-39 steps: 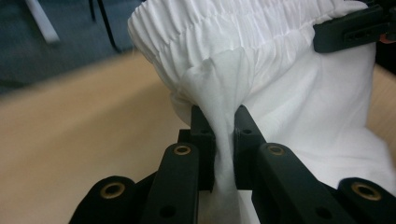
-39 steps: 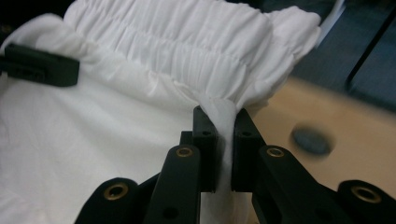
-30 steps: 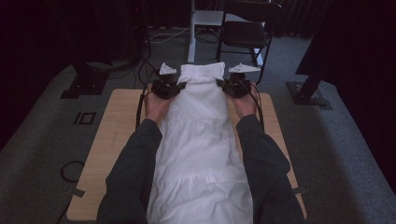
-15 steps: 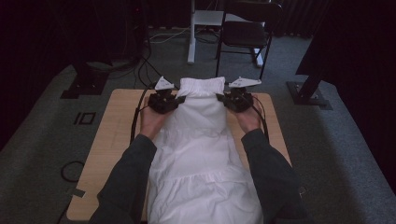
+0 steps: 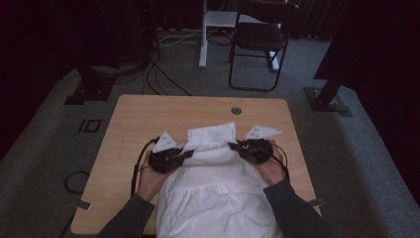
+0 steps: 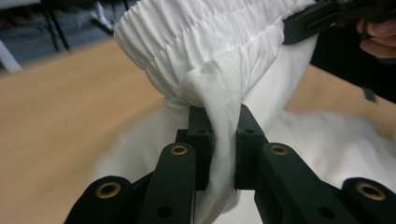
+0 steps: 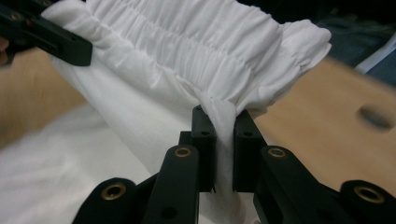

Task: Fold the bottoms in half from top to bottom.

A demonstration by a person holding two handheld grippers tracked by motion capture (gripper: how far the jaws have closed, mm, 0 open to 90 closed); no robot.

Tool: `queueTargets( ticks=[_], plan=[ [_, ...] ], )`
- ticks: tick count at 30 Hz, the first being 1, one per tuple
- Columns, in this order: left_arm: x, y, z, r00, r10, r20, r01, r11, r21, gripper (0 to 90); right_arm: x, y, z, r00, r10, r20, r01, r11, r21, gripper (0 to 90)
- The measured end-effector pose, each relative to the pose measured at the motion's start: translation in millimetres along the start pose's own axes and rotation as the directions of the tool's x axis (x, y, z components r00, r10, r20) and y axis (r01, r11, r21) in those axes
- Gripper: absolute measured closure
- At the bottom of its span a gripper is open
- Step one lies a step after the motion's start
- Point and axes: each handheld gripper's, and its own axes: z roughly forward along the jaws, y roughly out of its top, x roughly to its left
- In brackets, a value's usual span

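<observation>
The white garment [image 5: 213, 198] lies on the desk [image 5: 133, 119], its long axis running from the person's edge toward the far side, with the gathered elastic band [image 5: 210, 134] doubled back onto the body. The left tool [image 5: 184, 154] is clamped on a bunch of cloth at the band's left corner, and the right tool [image 5: 233, 145] pinches the right corner the same way (cloth fills both gaps in the gripper views). The band spans straight between them, level, both hands equally near. The fold line lies crosswise, so the coming move likely turns on keeping both corners abreast.
</observation>
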Motion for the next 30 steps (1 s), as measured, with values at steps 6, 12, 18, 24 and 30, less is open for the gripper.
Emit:
queueTargets(
  ticks=[6,12,18,24,30],
  plan=[
    [-9.3,-58.1,30.7,0.9989,-0.047,0.001,0.046,0.9852,0.165,81.0,16.0,-60.7,26.7,0.9955,0.076,-0.056,-0.067,0.987,0.146,82.1],
    [-15.8,-77.6,43.9,0.9994,-0.014,-0.032,0.020,0.9758,0.218,80.9,22.6,-89.1,49.8,0.9960,0.078,-0.043,-0.063,0.960,0.272,81.7],
    [-11.6,-69.8,50.9,0.9979,-0.049,-0.042,0.058,0.9688,0.241,80.7,15.4,-84.5,63.1,0.9990,0.040,-0.018,-0.033,0.952,0.303,81.8],
    [-5.9,-55.3,68.4,0.9962,-0.011,-0.086,0.032,0.9667,0.254,80.3,-16.3,-68.4,89.0,0.9991,0.040,0.015,-0.043,0.950,0.309,82.1],
    [30.5,-36.2,87.1,0.9844,0.050,-0.169,-0.001,0.9595,0.282,80.1,-38.3,-54.1,111.5,0.9961,0.077,0.043,-0.086,0.950,0.300,82.0]
  ],
)
